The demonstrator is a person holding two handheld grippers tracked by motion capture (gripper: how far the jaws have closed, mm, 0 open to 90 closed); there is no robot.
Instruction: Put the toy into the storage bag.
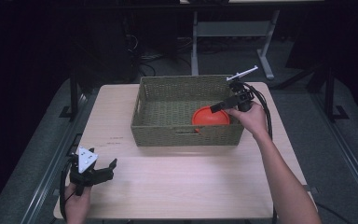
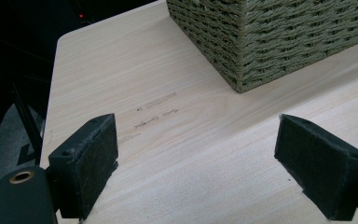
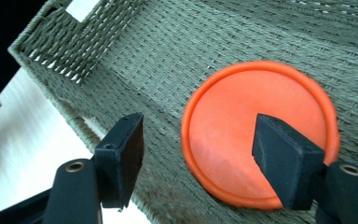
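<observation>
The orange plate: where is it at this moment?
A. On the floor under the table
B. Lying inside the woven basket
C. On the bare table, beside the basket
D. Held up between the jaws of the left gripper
B: the orange plate lies flat on the woven bottom of the basket, with the open right gripper above it, not touching.

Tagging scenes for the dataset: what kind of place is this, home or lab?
Most likely a lab or recording bay, not a home: a bare wooden table in a dark room, cables and metal stand legs on the floor behind it, and a lone woven basket holding an orange disc.
</observation>
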